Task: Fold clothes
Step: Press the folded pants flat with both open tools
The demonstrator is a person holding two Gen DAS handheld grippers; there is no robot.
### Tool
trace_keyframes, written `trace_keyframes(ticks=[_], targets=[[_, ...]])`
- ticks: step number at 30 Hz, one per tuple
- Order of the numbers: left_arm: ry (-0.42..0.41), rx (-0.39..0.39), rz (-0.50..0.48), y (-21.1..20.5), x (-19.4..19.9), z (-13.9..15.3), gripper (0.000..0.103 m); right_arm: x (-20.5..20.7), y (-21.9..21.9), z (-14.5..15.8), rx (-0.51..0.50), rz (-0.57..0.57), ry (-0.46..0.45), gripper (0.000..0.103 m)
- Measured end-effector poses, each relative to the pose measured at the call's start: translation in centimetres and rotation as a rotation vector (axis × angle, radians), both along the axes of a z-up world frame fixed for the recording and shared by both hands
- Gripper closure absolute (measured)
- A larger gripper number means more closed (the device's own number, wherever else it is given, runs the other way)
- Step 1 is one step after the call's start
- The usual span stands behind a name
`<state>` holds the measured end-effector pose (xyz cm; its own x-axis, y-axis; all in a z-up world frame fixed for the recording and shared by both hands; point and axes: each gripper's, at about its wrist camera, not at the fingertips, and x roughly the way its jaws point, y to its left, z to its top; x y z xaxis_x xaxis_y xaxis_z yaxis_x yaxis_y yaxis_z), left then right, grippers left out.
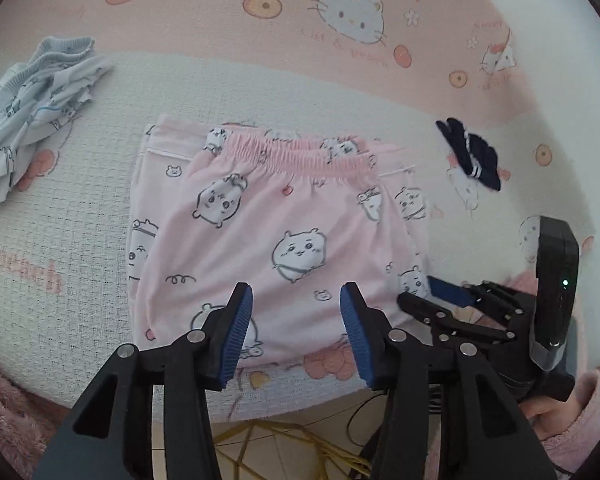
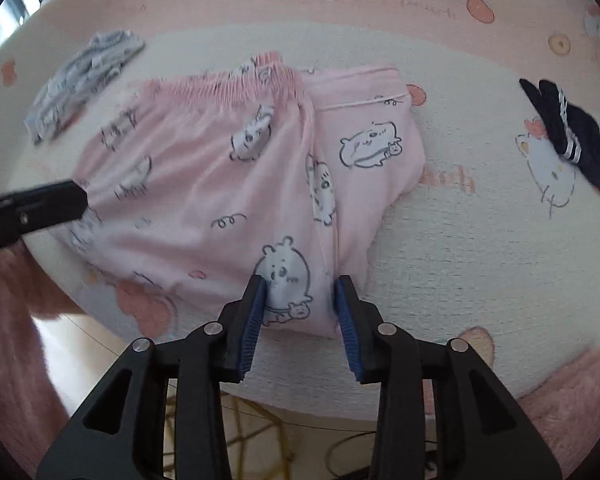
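**A:** Where are the two tongs?

**B:** Both point steeply down at the bed. The left gripper (image 1: 296,304) hangs over the near edge of the pink pants (image 1: 268,232). Its blue pads are wide apart and nothing is pinched in them. The right gripper (image 2: 300,294) is over the near right corner of the pants. Its pads are partly apart too. Pink cloth shows in the gap, but the pads are not pressing on it.

**A:** What is hard to see?

**B:** In the right wrist view, the left tongs are only a blurry black bar at the left side. In the left wrist view, a hand (image 1: 548,416) in a fuzzy pink sleeve (image 1: 580,428) is cut off at the corner. The floor under the bed edge is mostly hidden by the tongs.

**A:** How do the pants look?

**B:** They are pale pink with little white cartoon animals. They lie folded and flat on the blanket (image 1: 100,220), stretchy waistband on the far side. A crumpled light blue garment (image 1: 32,120) sits far off to the left, and a dark striped sock (image 1: 472,156) lies to the right.
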<state>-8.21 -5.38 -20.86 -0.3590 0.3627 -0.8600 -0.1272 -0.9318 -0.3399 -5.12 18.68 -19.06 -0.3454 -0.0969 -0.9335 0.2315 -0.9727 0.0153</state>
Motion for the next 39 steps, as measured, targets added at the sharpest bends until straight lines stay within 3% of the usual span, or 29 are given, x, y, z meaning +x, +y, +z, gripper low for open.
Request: trace_keyframes(ticks=[1, 2, 3, 7, 9, 10, 14, 16, 18, 21, 22, 23, 24, 27, 30, 33, 38, 39], targets=[[-0.008, -0.001, 0.026, -0.8, -0.2, -0.2, 0.055, 0.2, 0.4, 0.1, 0.029, -0.016, 0.002, 0.064], [-0.016, 0.006, 0.052, -1.5, -0.3, -0.3, 0.055, 0.5, 0.8, 0.2, 0.058, -0.034, 0.004, 0.055], [-0.027, 0.047, 0.078, -2.4, -0.6, -0.4, 0.055, 0.7, 1.2, 0.3, 0.086, -0.051, 0.006, 0.052], [-0.039, 0.128, 0.134, -3.6, -1.7, -1.1, 0.055, 1.3, 1.7, 1.9, 0.074, -0.072, 0.073, 0.054], [-0.039, 0.095, 0.108, -3.1, -1.4, -1.0, 0.055, 1.8, 1.1, 3.4, 0.023, -0.035, 0.155, 0.055], [-0.042, 0.063, 0.079, -2.3, -1.2, -1.1, 0.055, 2.0, 0.9, 4.0, -0.024, -0.007, 0.175, 0.055], [-0.053, -0.191, -0.044, 1.0, -0.5, -2.3, 0.055, 0.8, -3.7, 1.6, -0.037, 0.112, 0.088, 0.057], [-0.058, -0.291, -0.075, 1.4, -0.2, -2.8, 0.056, 1.4, -4.0, -0.2, 0.038, 0.157, 0.054, 0.057], [-0.061, -0.353, -0.055, 0.7, -0.3, -2.6, 0.057, 1.7, -3.3, 0.1, 0.091, 0.149, 0.035, 0.058], [-0.075, -0.447, 0.010, -1.0, -0.4, -2.4, 0.057, 1.6, -0.6, 0.1, 0.198, 0.035, 0.011, 0.054], [-0.081, -0.423, 0.040, -1.9, -0.5, -2.2, 0.057, 1.4, 0.5, 0.5, 0.119, -0.001, 0.005, 0.056], [-0.088, -0.342, 0.061, -2.6, -0.5, -1.9, 0.057, 1.2, 1.6, 1.0, 0.038, -0.038, -0.001, 0.059], [-0.089, -0.268, 0.076, -3.1, -0.6, -1.6, 0.057, 1.1, 2.1, 1.8, 0.000, -0.052, 0.032, 0.059], [-0.032, -0.142, 0.042, -2.7, -0.3, -0.4, 0.057, 1.5, 1.1, 4.1, -0.065, 0.011, 0.148, 0.057], [-0.006, -0.196, -0.042, -0.4, 0.0, -0.7, 0.057, 1.0, -1.6, 3.0, -0.108, 0.105, 0.116, 0.058], [-0.047, -0.297, -0.088, 0.6, 0.0, -2.3, 0.057, 1.3, -4.3, -0.2, 0.036, 0.170, 0.031, 0.059], [-0.065, -0.380, -0.018, -1.4, -0.2, -2.2, 0.053, 2.4, -1.5, 0.3, 0.078, 0.101, 0.000, 0.062], [-0.079, -0.328, 0.014, -2.2, -0.4, -2.1, 0.053, 2.4, -0.9, 0.5, 0.079, 0.072, 0.003, 0.062]])
